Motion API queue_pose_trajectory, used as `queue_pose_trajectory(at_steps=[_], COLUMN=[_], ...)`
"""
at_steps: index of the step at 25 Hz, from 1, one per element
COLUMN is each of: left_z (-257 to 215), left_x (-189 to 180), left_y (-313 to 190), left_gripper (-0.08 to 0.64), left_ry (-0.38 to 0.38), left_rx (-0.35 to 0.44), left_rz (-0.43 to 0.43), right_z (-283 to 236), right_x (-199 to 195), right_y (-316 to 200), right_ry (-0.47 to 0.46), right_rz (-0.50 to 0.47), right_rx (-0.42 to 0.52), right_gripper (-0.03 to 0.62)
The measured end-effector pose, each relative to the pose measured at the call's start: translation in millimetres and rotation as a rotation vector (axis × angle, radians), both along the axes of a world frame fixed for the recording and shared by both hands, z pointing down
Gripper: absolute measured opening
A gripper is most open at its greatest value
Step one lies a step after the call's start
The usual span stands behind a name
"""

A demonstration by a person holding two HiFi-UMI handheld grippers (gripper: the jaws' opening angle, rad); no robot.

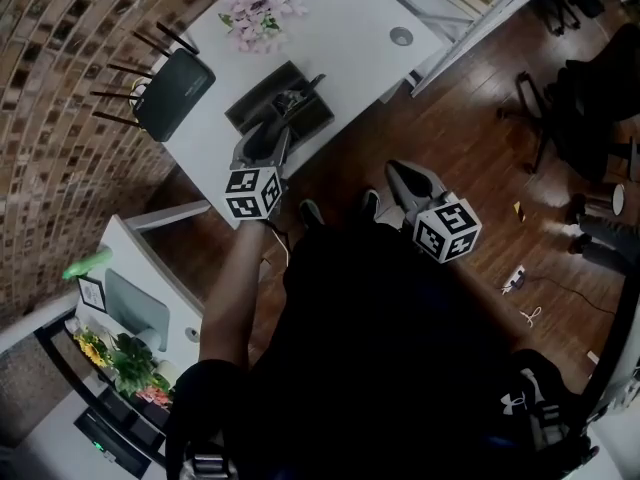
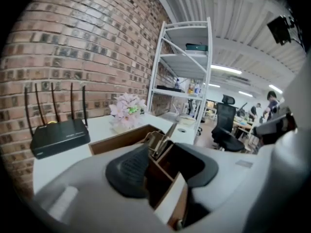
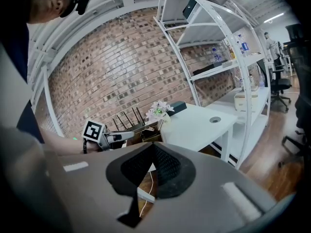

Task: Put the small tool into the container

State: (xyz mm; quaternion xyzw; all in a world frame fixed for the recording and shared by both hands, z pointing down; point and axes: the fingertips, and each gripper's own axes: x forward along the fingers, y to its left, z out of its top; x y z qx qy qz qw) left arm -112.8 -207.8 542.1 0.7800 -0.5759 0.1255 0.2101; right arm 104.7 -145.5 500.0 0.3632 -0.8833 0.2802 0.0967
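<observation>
On the white table [image 1: 345, 38] stands a dark wooden container [image 1: 258, 96] with compartments. A small metal tool [image 1: 293, 98] lies inside it, and in the left gripper view the tool [image 2: 156, 141] leans against a divider. My left gripper [image 1: 272, 130] is at the container's near end. Its jaws [image 2: 163, 165] are open and straddle the wooden divider [image 2: 165, 178] without pressing on it, and nothing is held. My right gripper [image 1: 402, 175] hangs over the floor to the right of the table, apart from everything. Its pads meet in the right gripper view [image 3: 153, 152], with nothing between them.
A black router [image 1: 172, 93] with antennas sits left of the container, and a vase of pink flowers [image 1: 258, 13] stands behind it. A white shelf unit [image 2: 184, 72] rises beyond the table. Office chairs [image 1: 580, 98] stand on the wooden floor at right. A second desk with plants [image 1: 130, 363] is at lower left.
</observation>
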Motion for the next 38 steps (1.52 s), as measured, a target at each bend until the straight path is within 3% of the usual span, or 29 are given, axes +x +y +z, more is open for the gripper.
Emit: queue_pose_trajectory(at_steps=[4, 8, 16, 21, 29, 38], left_z=[-19, -39, -60, -60, -24, -57], left_x=[-1, 12, 29, 4, -37, -5], left_y=[33, 65, 124, 199, 316, 338], left_gripper=[0.164, 0.163, 0.152, 0.146, 0.141, 0.117], left_ry=[0.062, 0.118, 0.253, 0.282, 0.362, 0.381], left_rx=[0.01, 0.03, 0.052, 0.076, -0.006, 0.063], left_rz=[-0.078, -0.094, -0.006, 0.055, 0.069, 0.106], right_z=[10, 11, -2, -1, 5, -14], right_x=[9, 1, -47, -90, -124, -115], right_y=[9, 19, 70, 127, 223, 243], right_ry=[-0.023, -0.042, -0.016, 0.021, 0.09, 0.075], right_rz=[-0.018, -0.049, -0.117, -0.045, -0.034, -0.056], right_rx=[-0.031, -0.036, 0.015, 0.035, 0.011, 0.077], right_gripper=[0.003, 0.003, 0.003, 0.003, 0.003, 0.003])
